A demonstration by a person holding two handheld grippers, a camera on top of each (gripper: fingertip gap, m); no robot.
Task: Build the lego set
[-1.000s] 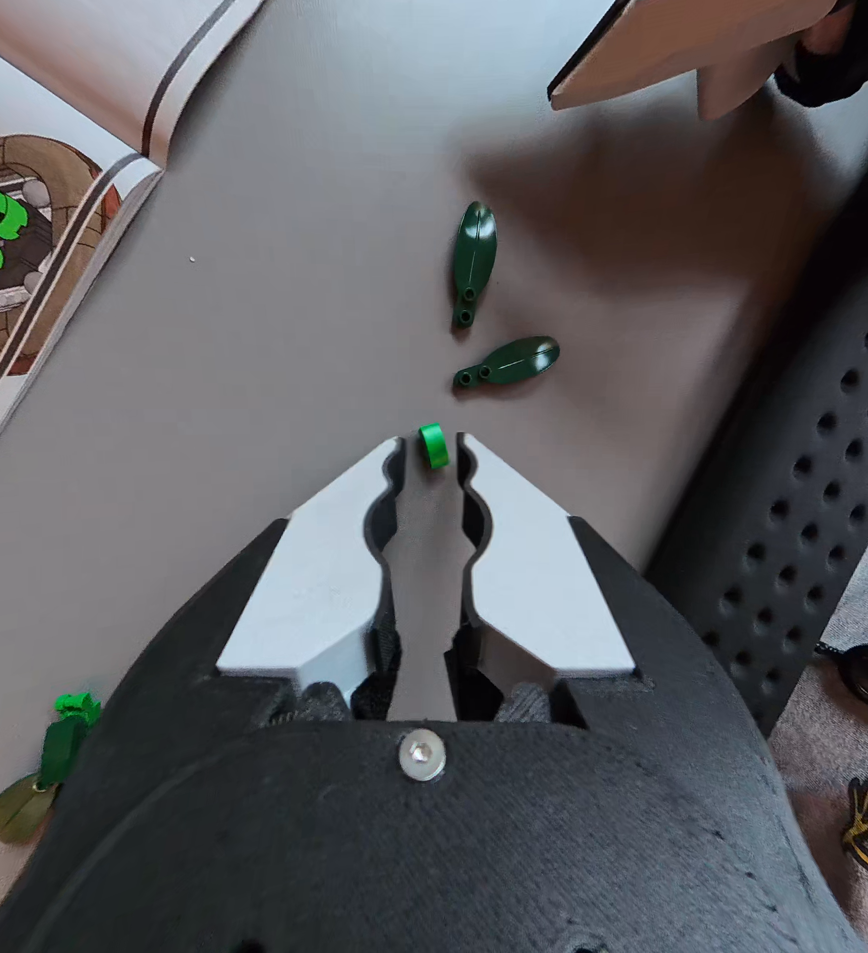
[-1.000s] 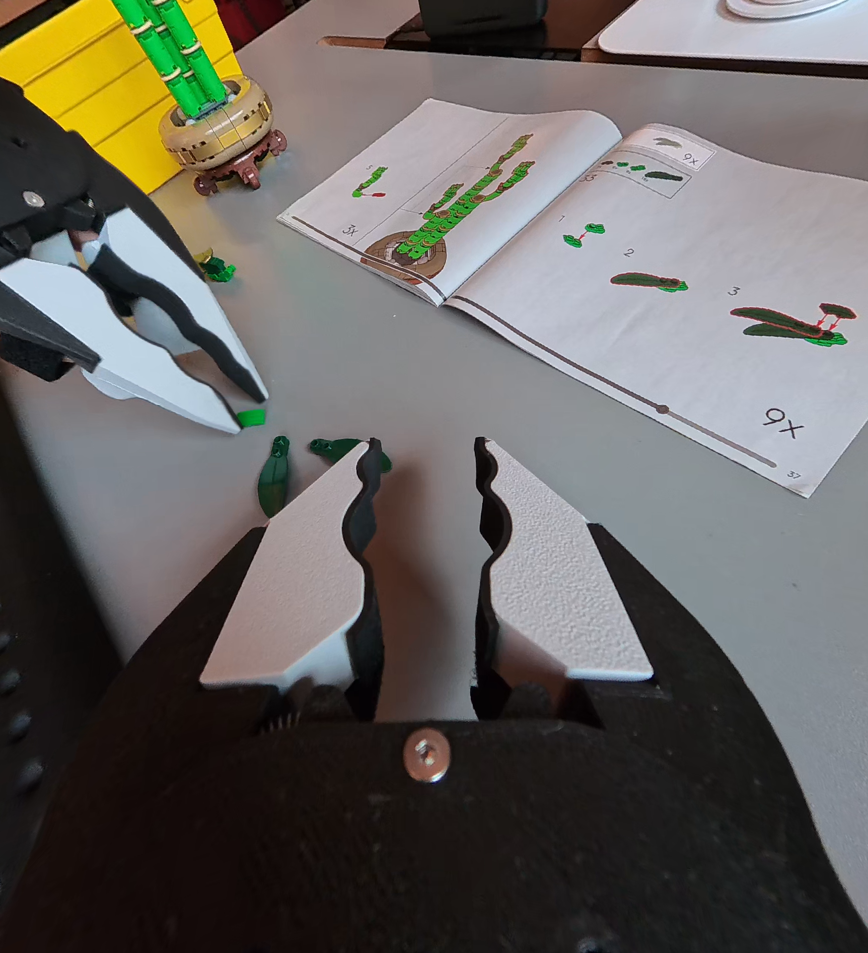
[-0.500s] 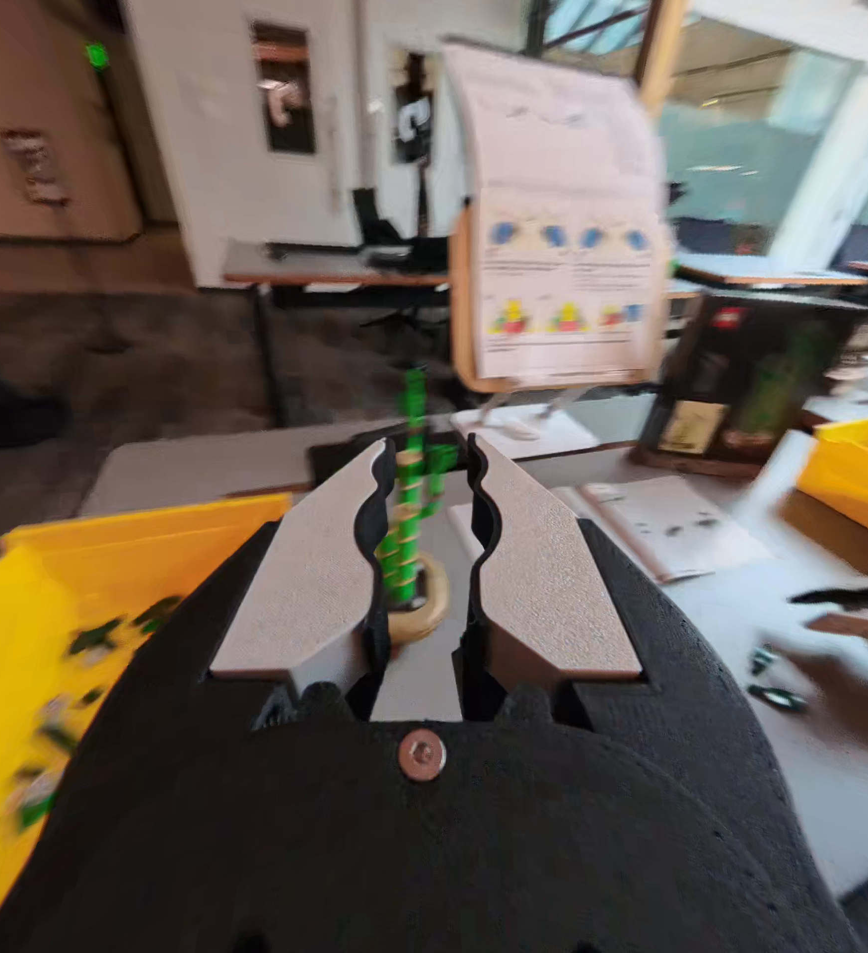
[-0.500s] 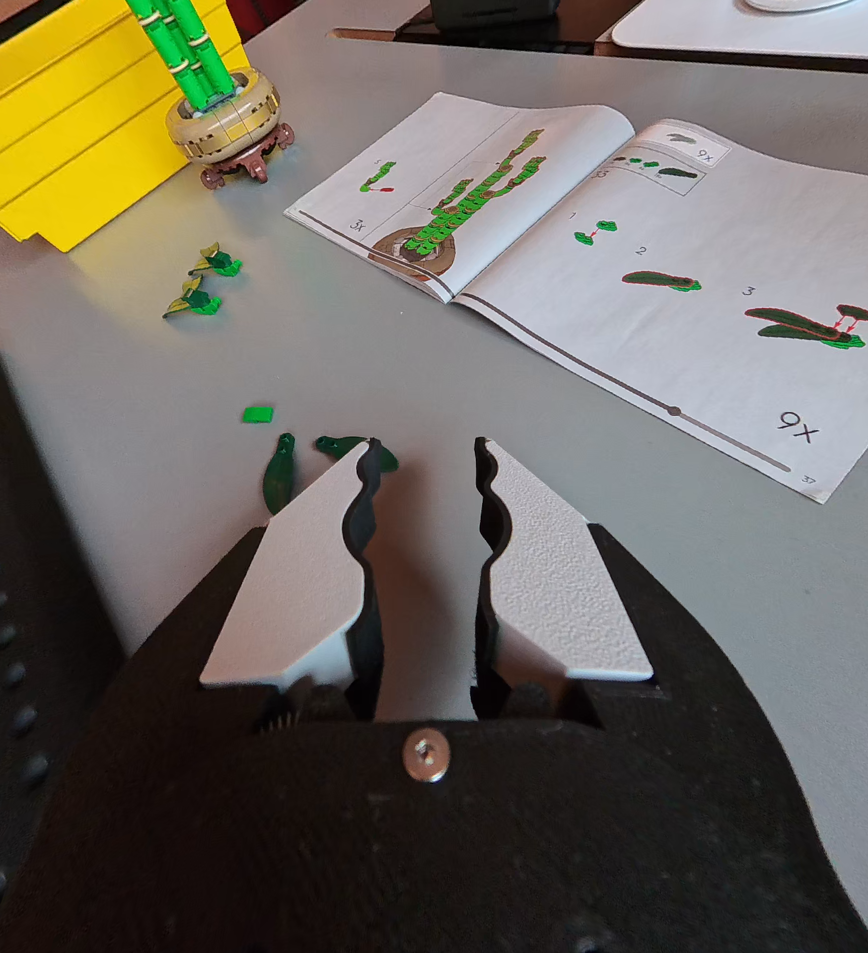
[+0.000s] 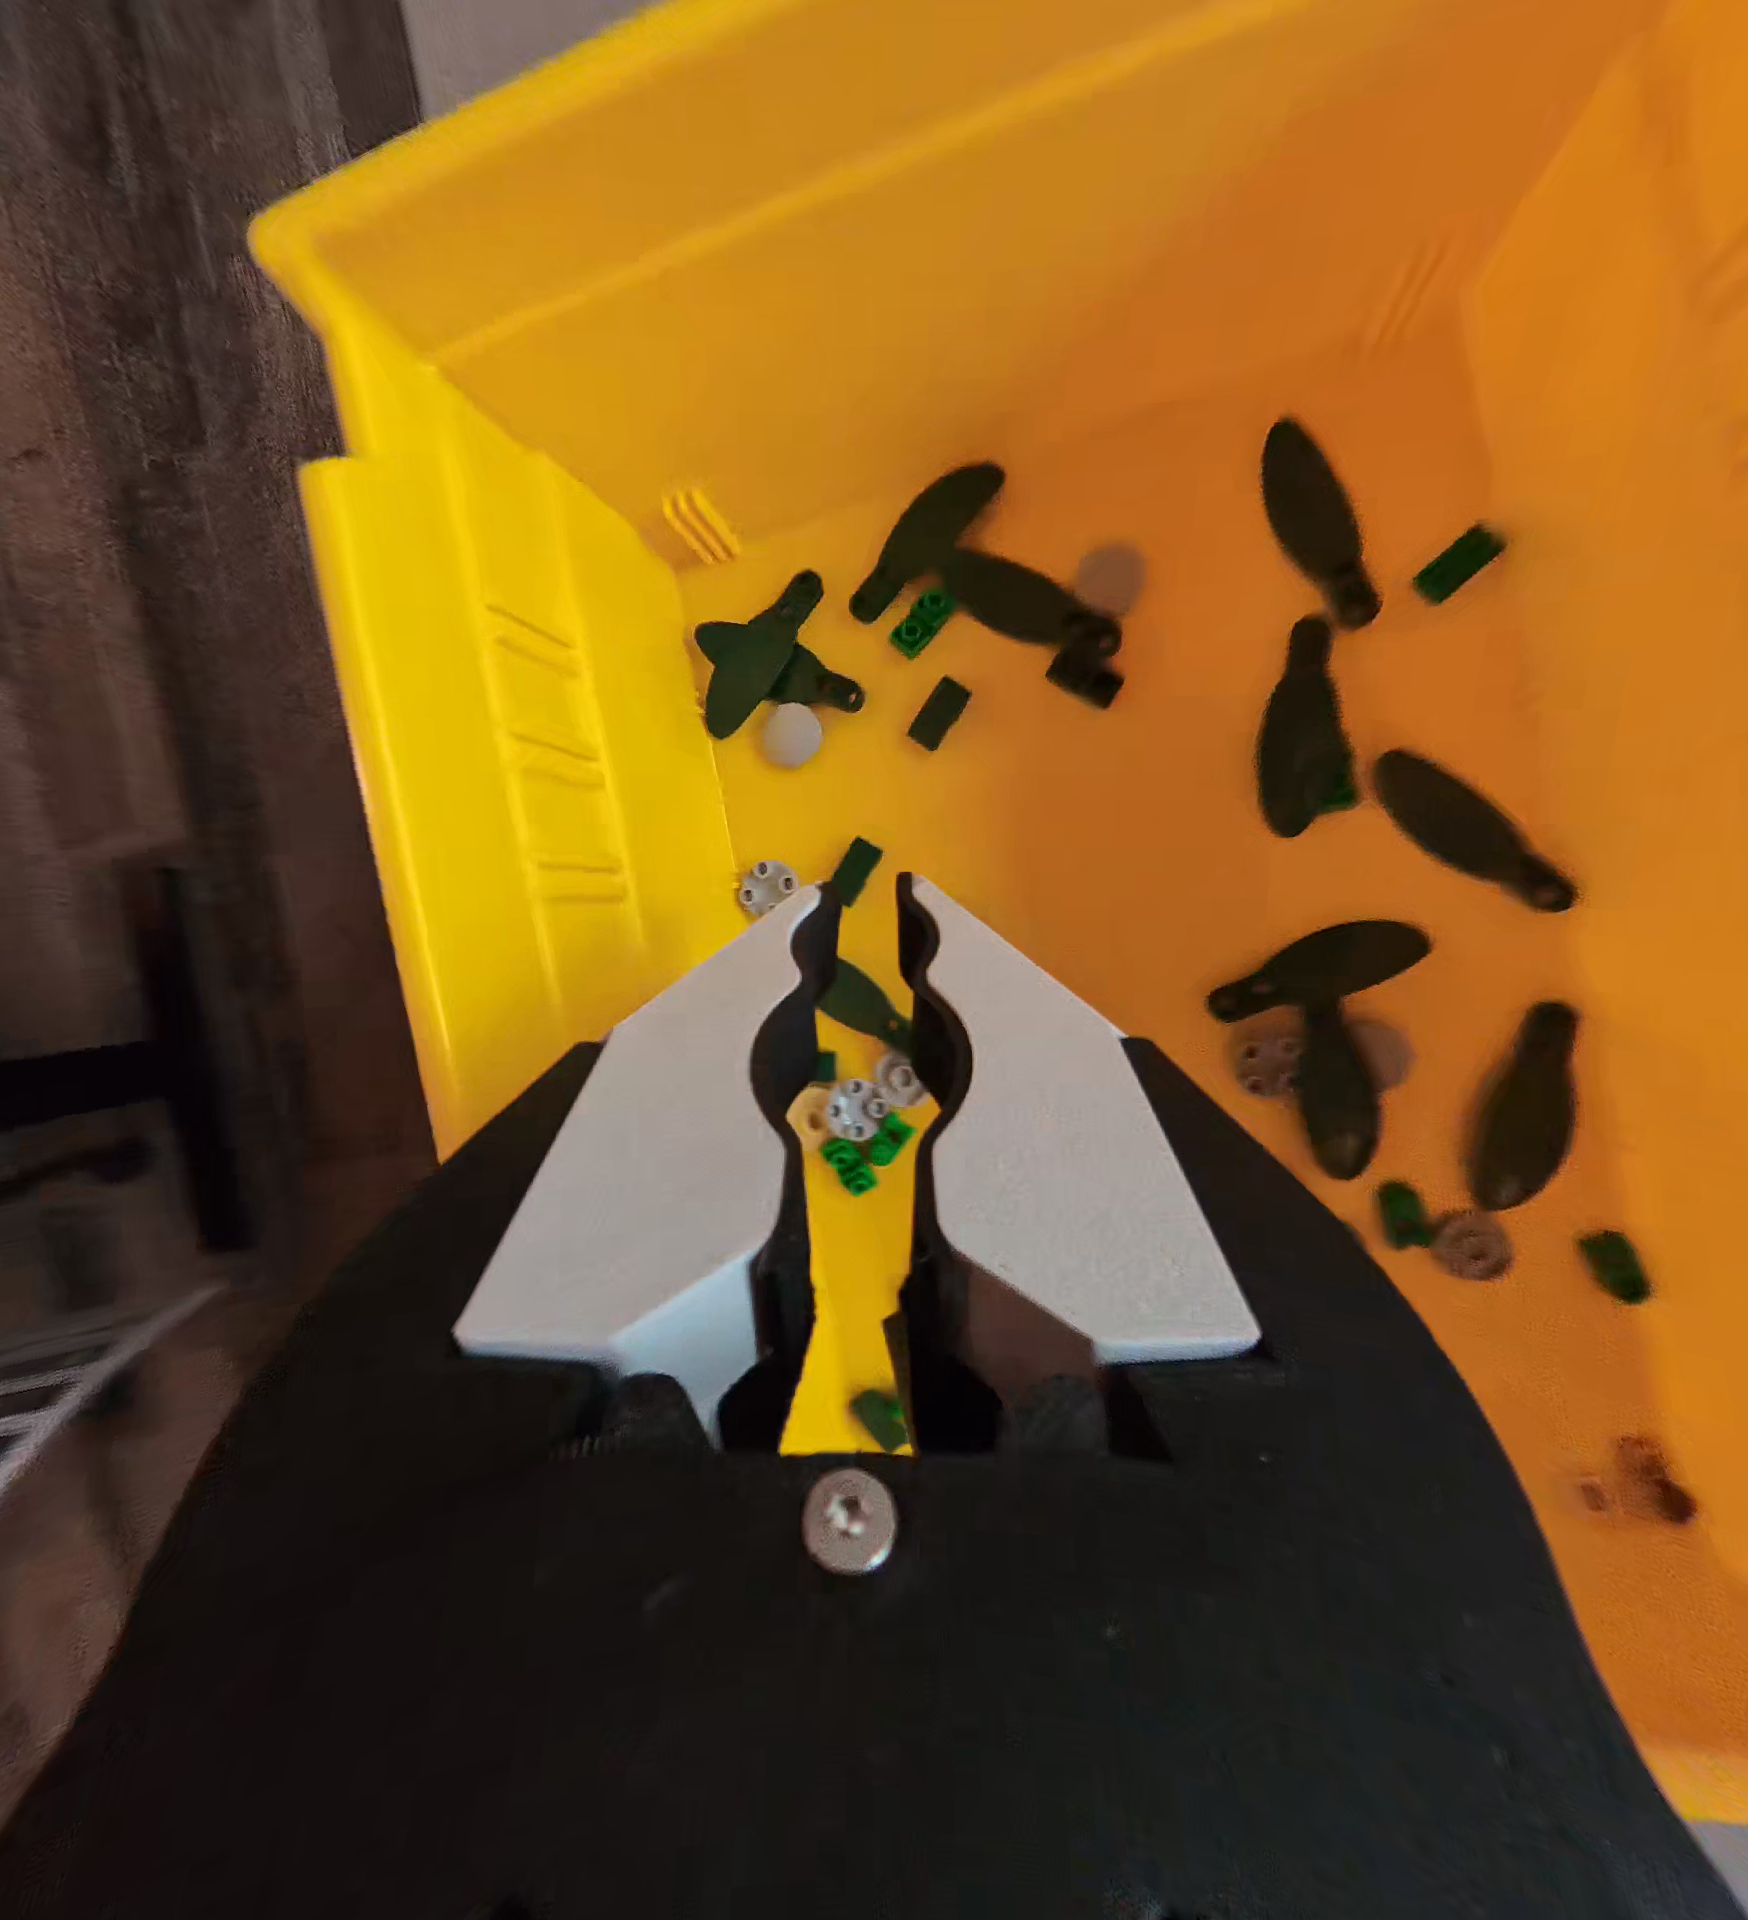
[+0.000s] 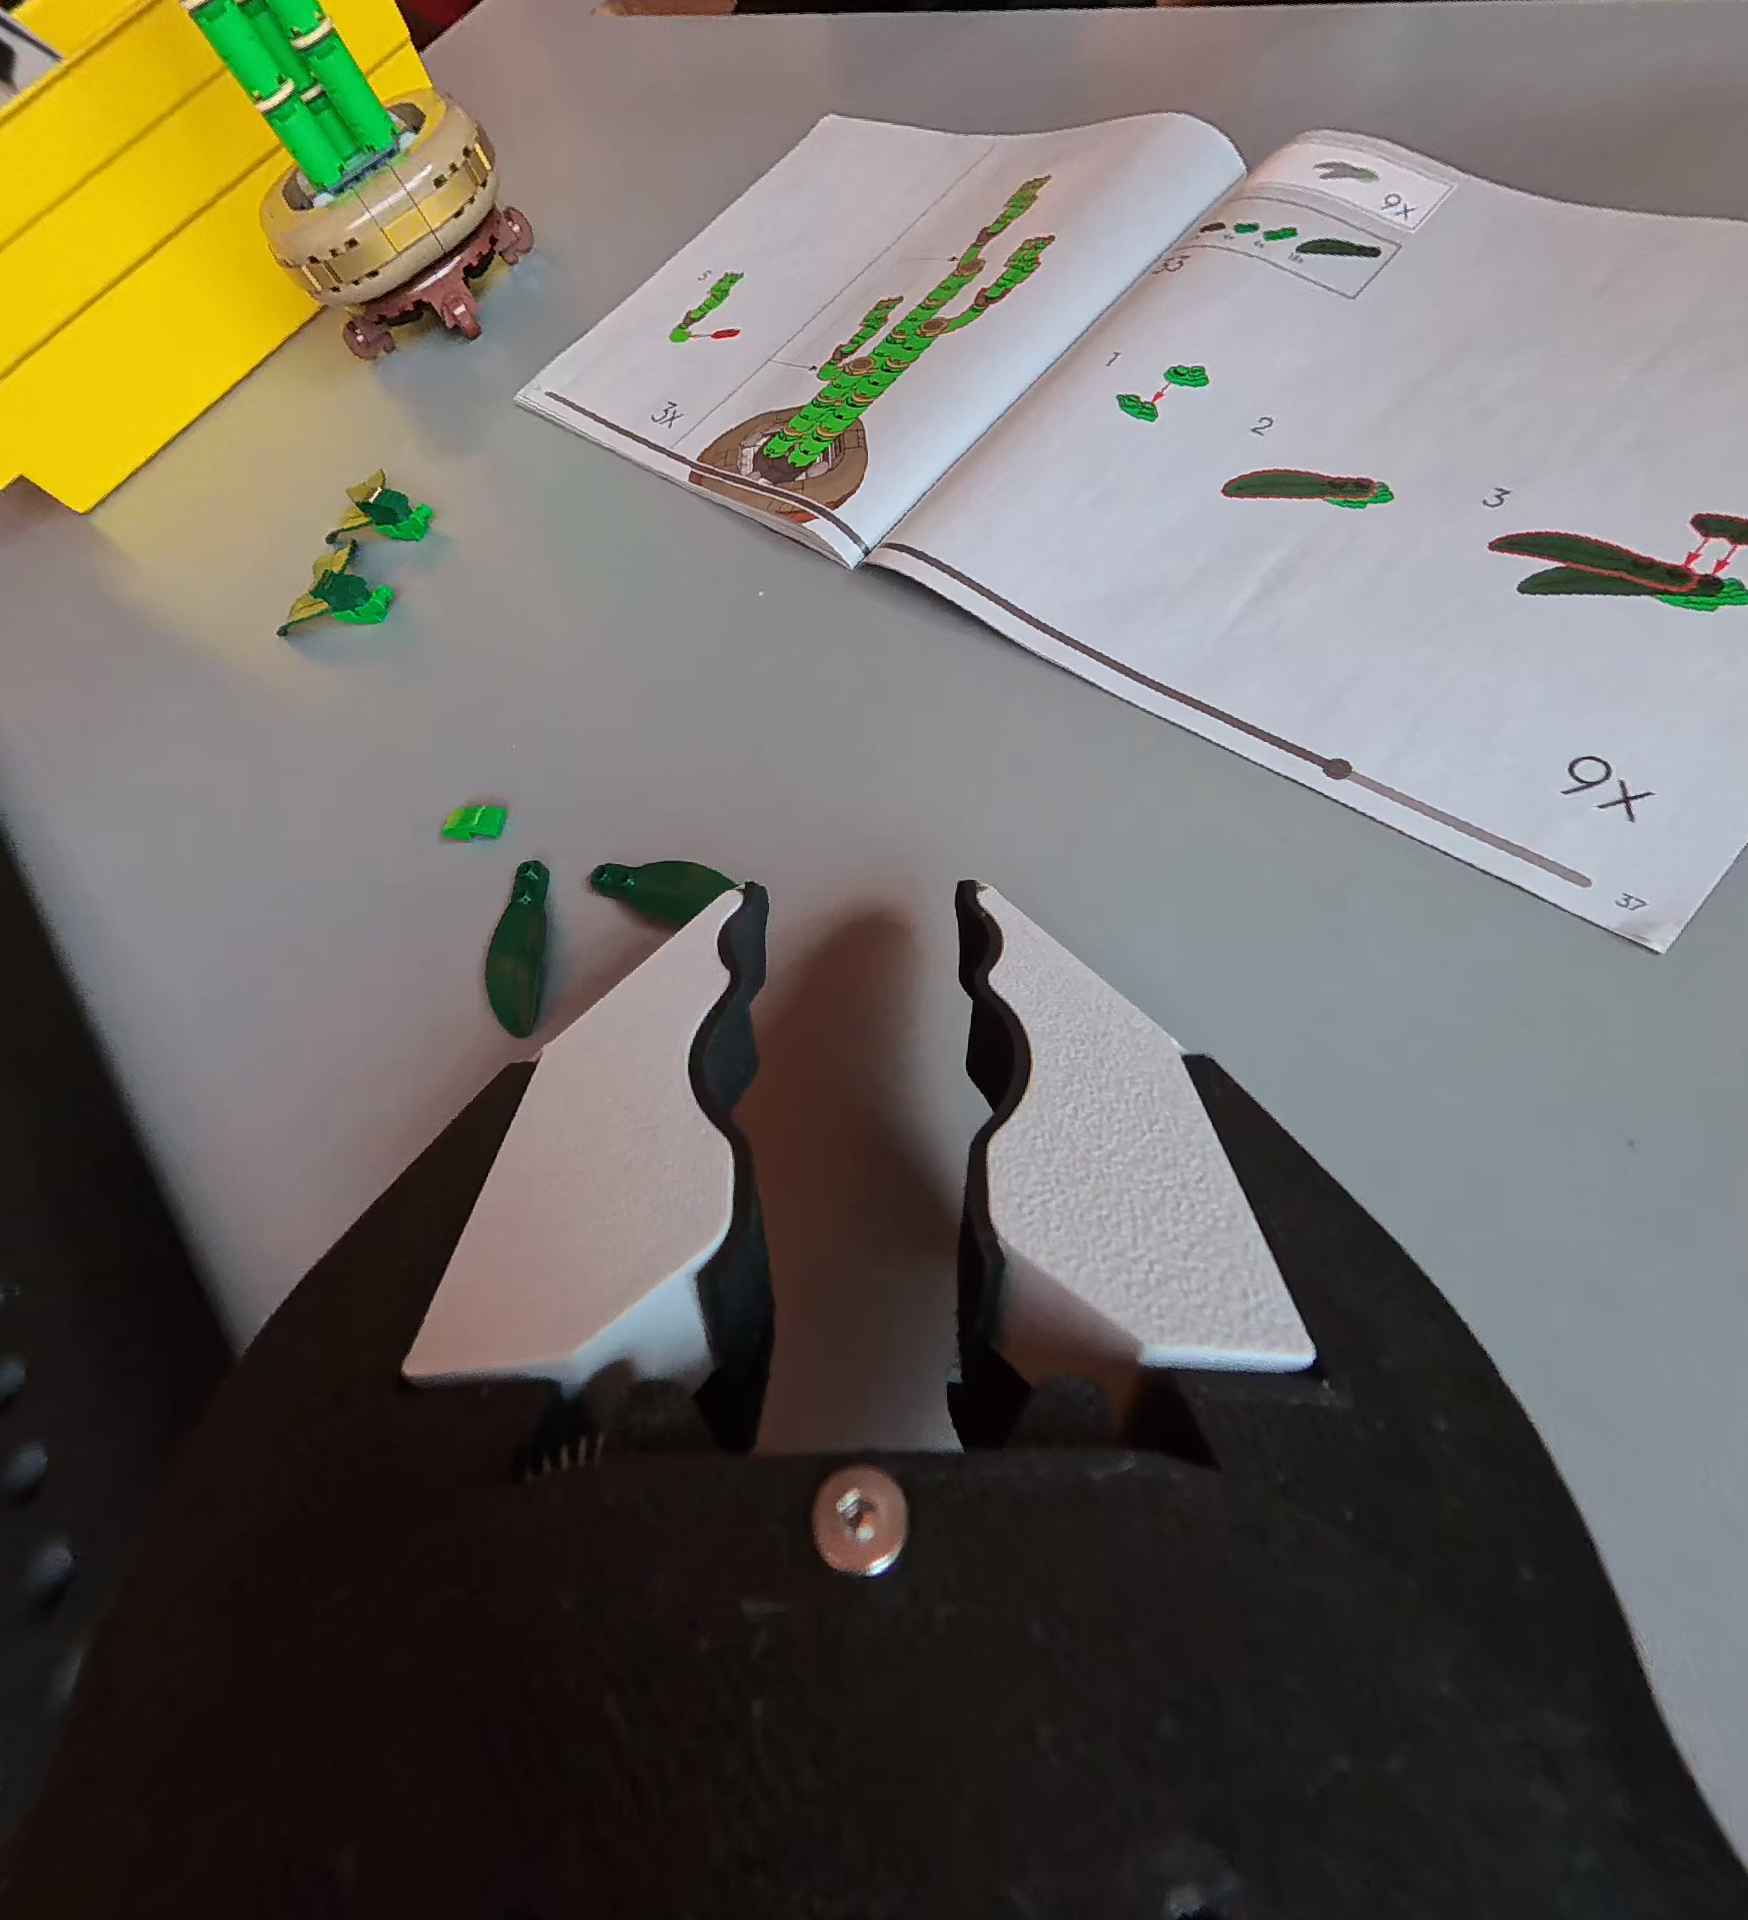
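Lego leaves (image 5: 1309, 515) (dark green), yellow bin (image 5: 849, 312)

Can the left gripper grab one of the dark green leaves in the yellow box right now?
Probably yes. The left gripper hangs open over the open-topped yellow bin, and a dark green leaf piece lies on the floor between its fingers. Small grey and green pieces crowd close by, so it may catch those too.

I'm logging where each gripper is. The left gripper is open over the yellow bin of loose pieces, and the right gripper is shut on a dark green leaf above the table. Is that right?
Not quite. The right gripper is open and empty; the two dark green leaves lie on the grey table beside it, as the right wrist view shows. The left gripper is indeed open over the yellow bin.
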